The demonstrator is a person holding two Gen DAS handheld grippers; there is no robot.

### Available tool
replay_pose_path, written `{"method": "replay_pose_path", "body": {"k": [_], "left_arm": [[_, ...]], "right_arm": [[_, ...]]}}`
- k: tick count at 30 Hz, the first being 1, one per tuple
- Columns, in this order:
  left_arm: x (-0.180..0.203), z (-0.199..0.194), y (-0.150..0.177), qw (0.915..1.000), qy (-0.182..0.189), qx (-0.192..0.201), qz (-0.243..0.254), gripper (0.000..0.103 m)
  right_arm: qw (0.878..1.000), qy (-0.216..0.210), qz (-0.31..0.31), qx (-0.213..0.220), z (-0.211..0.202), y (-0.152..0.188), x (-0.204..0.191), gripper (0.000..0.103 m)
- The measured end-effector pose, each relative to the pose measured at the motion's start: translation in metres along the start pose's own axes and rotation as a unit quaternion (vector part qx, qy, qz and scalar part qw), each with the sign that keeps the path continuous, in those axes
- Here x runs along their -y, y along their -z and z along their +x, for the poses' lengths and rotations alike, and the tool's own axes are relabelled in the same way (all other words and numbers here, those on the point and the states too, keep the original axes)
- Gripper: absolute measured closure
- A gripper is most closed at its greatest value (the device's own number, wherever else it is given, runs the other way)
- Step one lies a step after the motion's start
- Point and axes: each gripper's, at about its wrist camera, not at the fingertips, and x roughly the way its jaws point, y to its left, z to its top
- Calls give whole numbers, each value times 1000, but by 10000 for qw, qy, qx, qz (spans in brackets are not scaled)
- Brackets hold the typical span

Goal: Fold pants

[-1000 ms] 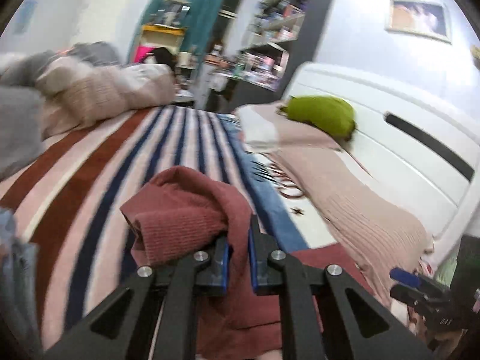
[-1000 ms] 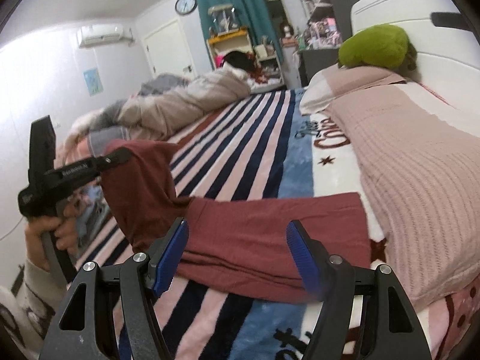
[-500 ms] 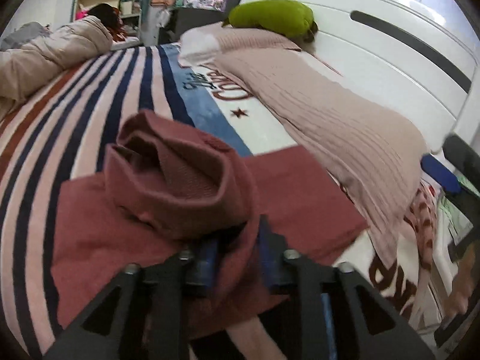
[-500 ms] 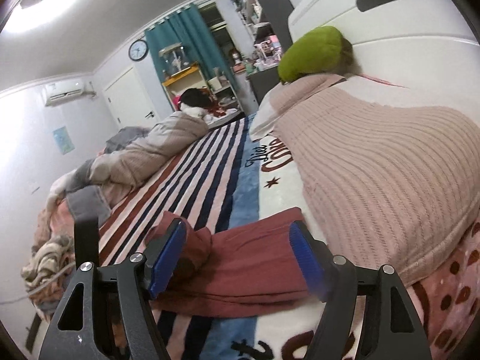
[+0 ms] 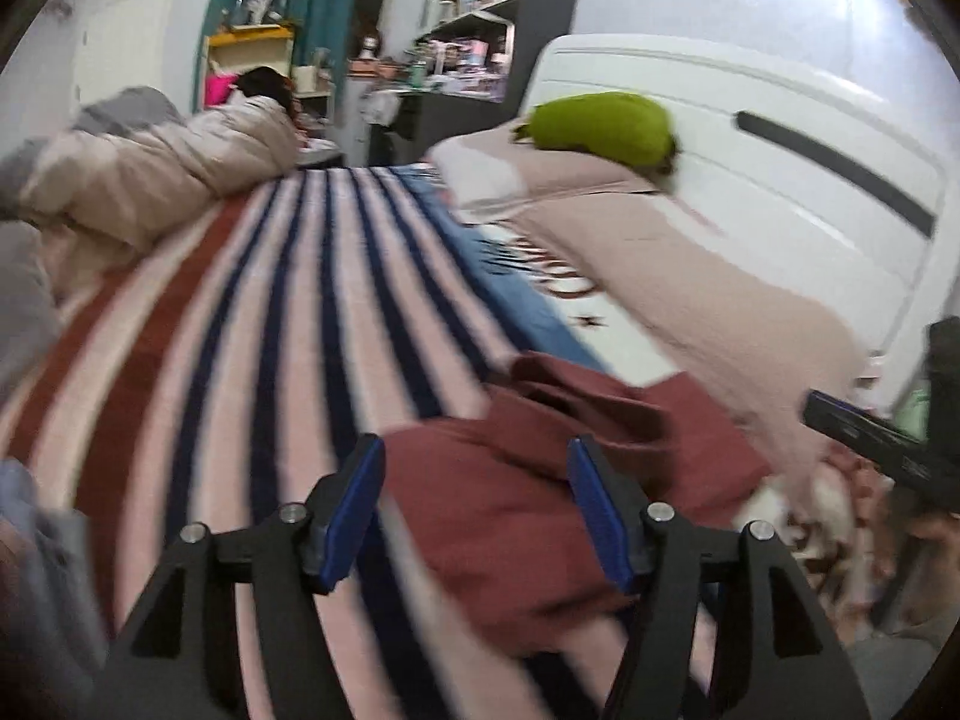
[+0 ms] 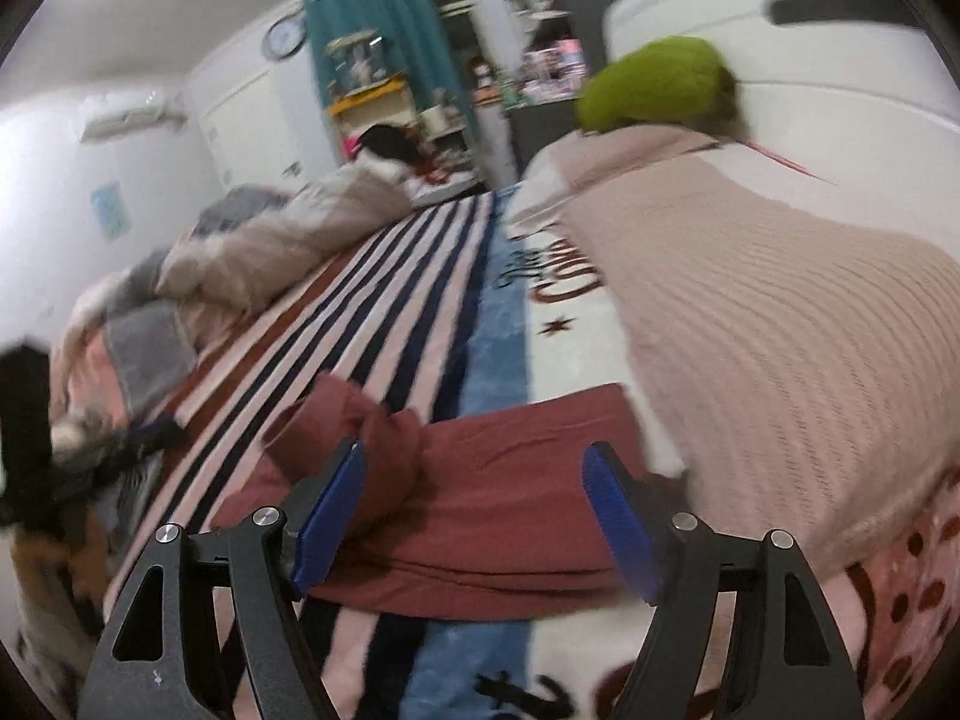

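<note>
Both grippers, left gripper (image 5: 474, 507) and right gripper (image 6: 474, 516), released. Soft maroon knit pants (image 6: 510, 480), lower centre: limp, light; pinch the bunched end.

A striped blanket (image 5: 288, 300) w/ pink, navy & red-brown bands is spread over the bed. A green cushion (image 5: 600, 126) is set on a pink knit throw (image 6: 780, 324), far right. A beige duvet (image 5: 150, 168) is bunched far left. Wall clock (image 6: 284, 38) & teal curtain (image 6: 372, 18) are seen at back.
</note>
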Motion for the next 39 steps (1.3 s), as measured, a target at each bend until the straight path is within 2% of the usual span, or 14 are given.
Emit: {"method": "replay_pose_path", "body": {"k": [3, 6, 8, 12, 15, 18, 22, 23, 24, 26, 30, 34, 36, 39], "left_arm": [[-18, 18, -13, 9998, -87, -19, 151, 42], [-28, 40, -19, 9998, 39, -90, 178, 42], [-34, 51, -16, 9998, 133, -131, 82, 42], [-53, 70, 5, 9981, 360, -459, -176, 41], [-59, 80, 11, 9955, 548, -665, -392, 41], [-59, 79, 11, 9961, 530, -563, -418, 41], [-57, 82, 13, 9956, 608, -576, -431, 41], [-56, 83, 14, 9954, 629, -590, -427, 41], [-54, 84, 15, 9953, 646, -608, -394, 41], [-51, 86, 16, 9952, 670, -633, -326, 41], [-46, 87, 18, 9944, 775, -667, -252, 41], [-43, 85, 18, 9952, 744, -615, -159, 41], [-42, 84, 18, 9954, 729, -611, -142, 41], [-42, 85, 18, 9953, 731, -613, -140, 41]], "right_arm": [[9979, -193, -581, -218, 17, -1, -36, 32], [9930, -300, -1090, -354, 33, 2, -64, 31], [9873, -361, -1461, -516, 49, 5, -82, 29], [9784, -340, -1882, -783, 81, 15, -99, 28], [9742, -276, -2069, -864, 102, 19, -103, 27], [9714, -119, -2190, -905, 119, 19, -106, 27], [9788, 70, -1853, -875, 131, 13, -95, 30], [9802, 91, -1778, -863, 132, 10, -93, 41], [9817, 116, -1699, -849, 132, 8, -89, 68], [9820, 147, -1651, -909, 131, 5, -86, 90], [9882, 328, -1259, -813, 113, 1, -66, 94], [9940, 424, -487, -880, 91, 0, -29, 94], [9939, 555, -105, -952, 83, 3, -9, 94], [9909, 863, 59, -1035, 78, 10, 9, 94]]}}
